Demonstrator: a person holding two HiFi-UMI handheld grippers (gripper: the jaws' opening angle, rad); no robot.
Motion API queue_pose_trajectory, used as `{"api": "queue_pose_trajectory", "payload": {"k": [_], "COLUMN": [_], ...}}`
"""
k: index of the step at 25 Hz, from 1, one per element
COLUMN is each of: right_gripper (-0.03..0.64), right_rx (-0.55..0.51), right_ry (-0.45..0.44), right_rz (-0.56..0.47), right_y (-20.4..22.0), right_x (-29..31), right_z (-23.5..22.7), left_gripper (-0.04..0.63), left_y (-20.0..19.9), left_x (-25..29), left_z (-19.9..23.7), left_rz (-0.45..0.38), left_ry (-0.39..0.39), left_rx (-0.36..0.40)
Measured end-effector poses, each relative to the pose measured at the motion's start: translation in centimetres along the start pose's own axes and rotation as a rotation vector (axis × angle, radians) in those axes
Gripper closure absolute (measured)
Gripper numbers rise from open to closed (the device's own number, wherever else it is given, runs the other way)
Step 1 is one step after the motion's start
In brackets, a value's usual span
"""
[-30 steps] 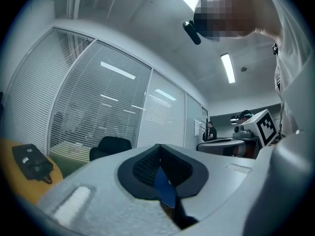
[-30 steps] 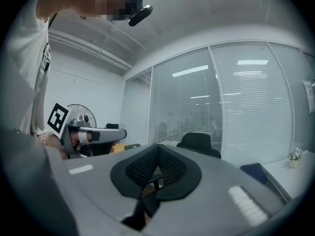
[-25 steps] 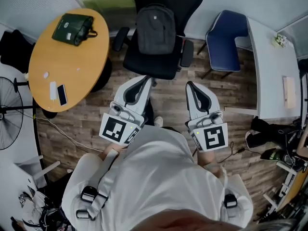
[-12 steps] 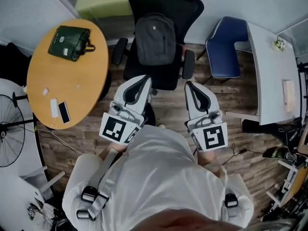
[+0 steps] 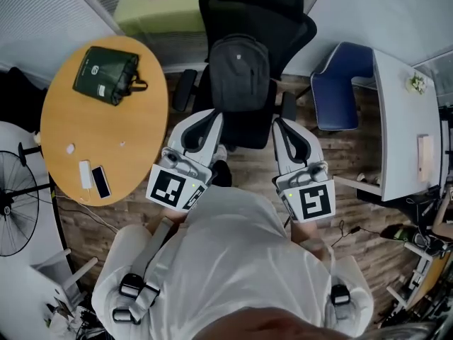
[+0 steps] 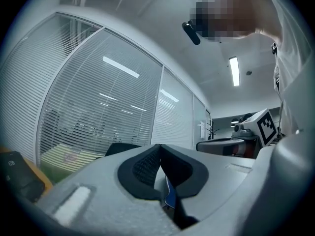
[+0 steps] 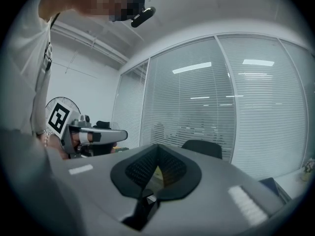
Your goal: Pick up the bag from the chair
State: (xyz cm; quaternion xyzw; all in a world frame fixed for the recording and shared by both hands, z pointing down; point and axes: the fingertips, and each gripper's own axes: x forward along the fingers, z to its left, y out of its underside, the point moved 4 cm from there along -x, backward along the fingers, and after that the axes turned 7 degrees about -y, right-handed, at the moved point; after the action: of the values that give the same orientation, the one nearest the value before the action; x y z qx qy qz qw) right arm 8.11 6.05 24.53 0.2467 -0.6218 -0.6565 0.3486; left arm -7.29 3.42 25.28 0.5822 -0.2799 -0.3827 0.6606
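Note:
A dark grey backpack (image 5: 241, 71) stands upright on the seat of a black office chair (image 5: 260, 14), leaning on its backrest. My left gripper (image 5: 210, 115) is shut and empty, its tip near the chair's front left edge, below the backpack. My right gripper (image 5: 278, 123) is shut and empty too, at the chair's front right. In the left gripper view the shut left gripper (image 6: 158, 147) faces window blinds, with only the chair's back (image 6: 123, 148) showing. The right gripper view shows the shut right gripper (image 7: 157, 148) and the chair's top (image 7: 203, 147).
A round wooden table (image 5: 134, 151) at the left carries a green bag (image 5: 106, 74), a phone (image 5: 101, 181) and a small white item. A blue chair (image 5: 338, 83) and a white desk (image 5: 402, 133) stand at the right. A fan (image 5: 15, 204) and cables lie around the floor.
Both grippers and the person have moved forward toward the black chair; the backpack now sits just beyond the gripper tips. Both stay shut.

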Motion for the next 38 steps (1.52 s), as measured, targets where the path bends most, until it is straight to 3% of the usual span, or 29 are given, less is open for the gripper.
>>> {"api": "queue_pose_trajectory", "payload": {"k": [19, 38], "right_gripper": [0.614, 0.614], "right_rx": [-0.009, -0.018], "right_ry": [-0.021, -0.022], "right_rz": [0.008, 0.04], "right_y": [-0.3, 1.3], "right_x": [12.5, 11.9], "right_z": [-4.4, -8.6], "left_gripper": [0.592, 0.592], "left_y": [-0.1, 1.3], "left_x": [7.5, 10.7], "left_z": [10.7, 8.8], "left_rz": [0.003, 0.028], "left_ry": [-0.009, -0.032], "left_rx": [-0.001, -0.015]}}
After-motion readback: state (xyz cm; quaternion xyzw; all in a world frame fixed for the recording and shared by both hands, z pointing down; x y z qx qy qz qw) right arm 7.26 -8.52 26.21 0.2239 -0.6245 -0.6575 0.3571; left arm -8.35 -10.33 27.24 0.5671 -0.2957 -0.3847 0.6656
